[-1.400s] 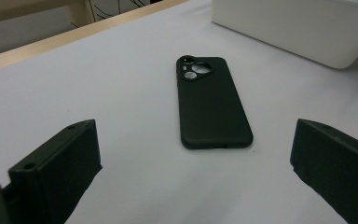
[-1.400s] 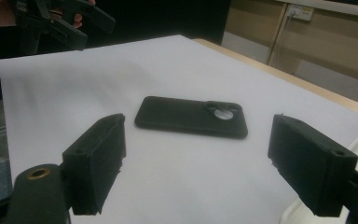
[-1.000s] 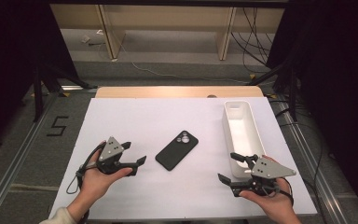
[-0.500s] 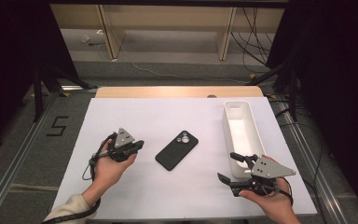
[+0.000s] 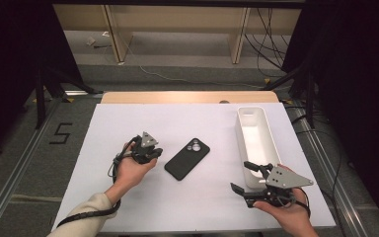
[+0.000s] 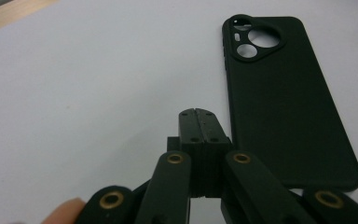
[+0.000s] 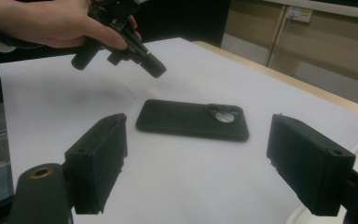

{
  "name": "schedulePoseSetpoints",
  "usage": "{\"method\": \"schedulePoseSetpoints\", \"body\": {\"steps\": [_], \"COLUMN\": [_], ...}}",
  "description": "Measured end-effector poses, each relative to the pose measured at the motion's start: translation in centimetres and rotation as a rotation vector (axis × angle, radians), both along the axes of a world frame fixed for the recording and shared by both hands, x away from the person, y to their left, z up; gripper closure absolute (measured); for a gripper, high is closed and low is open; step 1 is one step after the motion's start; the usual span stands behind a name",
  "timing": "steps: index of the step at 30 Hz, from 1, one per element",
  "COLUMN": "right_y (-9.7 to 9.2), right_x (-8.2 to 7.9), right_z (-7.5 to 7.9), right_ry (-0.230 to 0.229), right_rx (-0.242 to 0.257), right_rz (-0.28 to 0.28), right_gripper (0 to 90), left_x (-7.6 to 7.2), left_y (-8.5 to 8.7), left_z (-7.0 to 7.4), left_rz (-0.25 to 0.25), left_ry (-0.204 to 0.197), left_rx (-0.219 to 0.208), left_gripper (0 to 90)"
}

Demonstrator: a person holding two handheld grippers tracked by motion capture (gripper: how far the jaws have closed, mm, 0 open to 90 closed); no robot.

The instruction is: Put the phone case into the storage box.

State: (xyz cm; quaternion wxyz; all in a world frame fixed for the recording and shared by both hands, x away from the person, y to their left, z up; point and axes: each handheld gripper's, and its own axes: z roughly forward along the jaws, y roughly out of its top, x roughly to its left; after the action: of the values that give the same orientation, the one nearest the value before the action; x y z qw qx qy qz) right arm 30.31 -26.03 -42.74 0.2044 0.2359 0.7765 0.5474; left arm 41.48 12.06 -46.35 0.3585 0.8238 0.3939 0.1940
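A black phone (image 5: 187,158) lies back-up in the middle of the white table top (image 5: 128,118), camera end pointing away from me. My left gripper (image 5: 157,152) hovers just left of it, jaws pressed together with nothing between them. In the left gripper view the shut tips (image 6: 199,115) hang over bare table beside the phone (image 6: 284,102). My right gripper (image 5: 242,177) rests near the front right, open and empty. In the right gripper view, its gripper (image 7: 200,154) faces the phone (image 7: 191,120), and the left gripper (image 7: 154,69) is above and beyond it.
A long white bin (image 5: 243,136) stands lengthwise along the table's right side, just behind my right gripper. A wooden strip (image 5: 187,97) borders the far edge. Cables trail from both grippers toward me.
My left gripper's jaws went from open to shut, and the hand moved right and slightly away from me, toward the phone. The right gripper has not moved.
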Motion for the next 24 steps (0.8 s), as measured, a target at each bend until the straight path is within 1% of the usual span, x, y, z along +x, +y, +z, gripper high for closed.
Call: {"method": "schedulePoseSetpoints", "body": {"steps": [3, 10, 12, 16, 24], "right_y": [0.0, 0.0, 0.0, 0.0, 0.0], "right_x": [0.0, 0.0, 0.0, 0.0, 0.0], "right_z": [0.0, 0.0, 0.0, 0.0, 0.0], "right_ry": [0.002, -0.001, 0.004, 0.0, 0.002], "right_rx": [-0.001, -0.002, -0.004, -0.003, -0.002], "right_rz": [-0.001, -0.003, -0.002, -0.001, -0.003], "right_gripper": [21.3, 21.5, 21.5, 21.5, 21.5], "left_x": [0.3, 0.6, 0.7, 0.8, 0.9], "left_y": [-0.4, -1.0, -1.1, -1.3, -1.7], "left_z": [-0.3, -0.9, -1.0, -1.2, -1.5], "left_rz": [-0.002, -0.018, -0.016, -0.022, -0.032], "left_ry": [0.011, 0.029, 0.032, 0.044, 0.054], "left_rx": [0.002, 0.022, 0.021, 0.019, 0.029], "left_gripper": [89.8, 89.8, 89.8, 89.8, 89.8]}}
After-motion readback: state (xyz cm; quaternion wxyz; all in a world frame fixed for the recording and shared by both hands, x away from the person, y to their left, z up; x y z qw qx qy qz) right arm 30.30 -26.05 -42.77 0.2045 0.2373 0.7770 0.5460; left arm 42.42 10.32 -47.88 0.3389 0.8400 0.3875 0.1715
